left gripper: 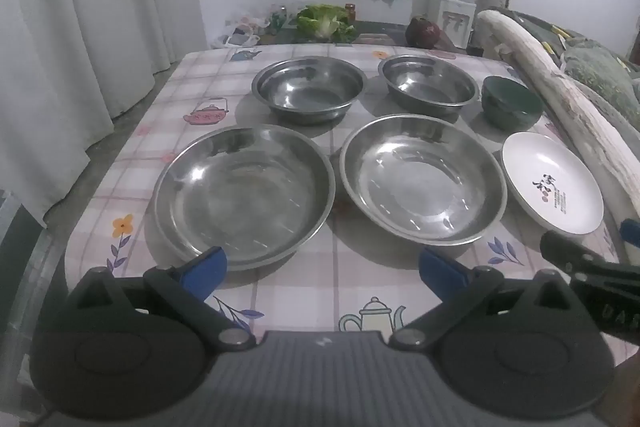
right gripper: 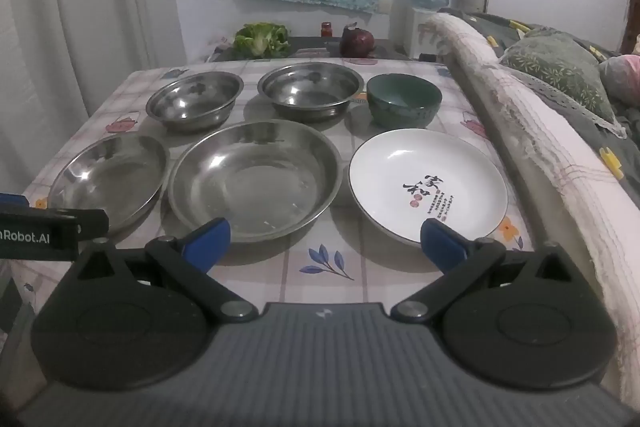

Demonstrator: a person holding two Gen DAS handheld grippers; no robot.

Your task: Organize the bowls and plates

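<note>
Two wide steel plates lie in the front row of the table: the left steel plate [left gripper: 244, 195] [right gripper: 108, 183] and the middle steel plate [left gripper: 422, 179] [right gripper: 254, 179]. A white plate with black lettering [left gripper: 552, 183] [right gripper: 428, 183] lies to their right. Behind them stand the left steel bowl [left gripper: 310, 89] [right gripper: 195, 103], the right steel bowl [left gripper: 430, 83] [right gripper: 310, 91] and a dark green bowl [left gripper: 512, 101] [right gripper: 404, 99]. My left gripper [left gripper: 323, 269] is open above the near edge, nothing between its blue fingers. My right gripper [right gripper: 326, 241] is open too, empty, near the white plate.
The table wears a checked cloth [right gripper: 292, 267] with teapot and flower prints. A padded bed edge [right gripper: 532, 147] runs along its right side. Beyond the far edge lie a lettuce [right gripper: 262, 39] and a red onion [right gripper: 357, 41]. Curtains [left gripper: 80, 27] hang at the left.
</note>
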